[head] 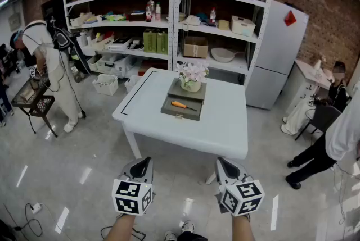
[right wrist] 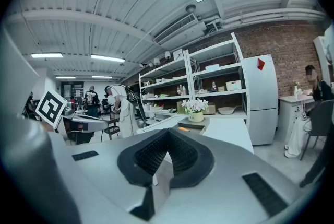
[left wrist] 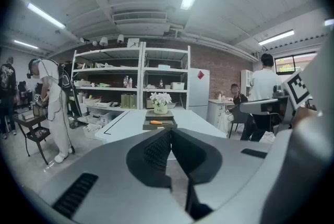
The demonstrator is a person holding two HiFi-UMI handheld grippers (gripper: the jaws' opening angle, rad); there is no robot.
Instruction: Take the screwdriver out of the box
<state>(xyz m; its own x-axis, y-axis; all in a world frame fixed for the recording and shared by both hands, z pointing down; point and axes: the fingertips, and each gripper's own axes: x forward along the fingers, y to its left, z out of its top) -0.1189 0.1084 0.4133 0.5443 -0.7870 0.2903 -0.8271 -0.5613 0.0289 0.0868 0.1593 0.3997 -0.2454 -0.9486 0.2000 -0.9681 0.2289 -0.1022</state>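
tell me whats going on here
A person stands back from the white square table, with a left hand-held gripper and a right hand-held gripper held out in front, both shut and empty. On the table lies a flat dark grey box with an orange-handled screwdriver in its open part and a pot of white flowers on its far end. The screwdriver is not yet taken out.

No words, brand names or numbers can be read anywhere in this room. The cubes on the left gripper [head: 146, 162] and the right gripper [head: 221, 162] carry black-and-white square markers [head: 130, 196] (coded patterns, not letters). A red diamond-shaped sticker [head: 289, 18] sits high on the pale refrigerator [head: 275, 60]; any character on it is too small to read. Labels on the shelf bottles [head: 151, 11] are likewise illegible.
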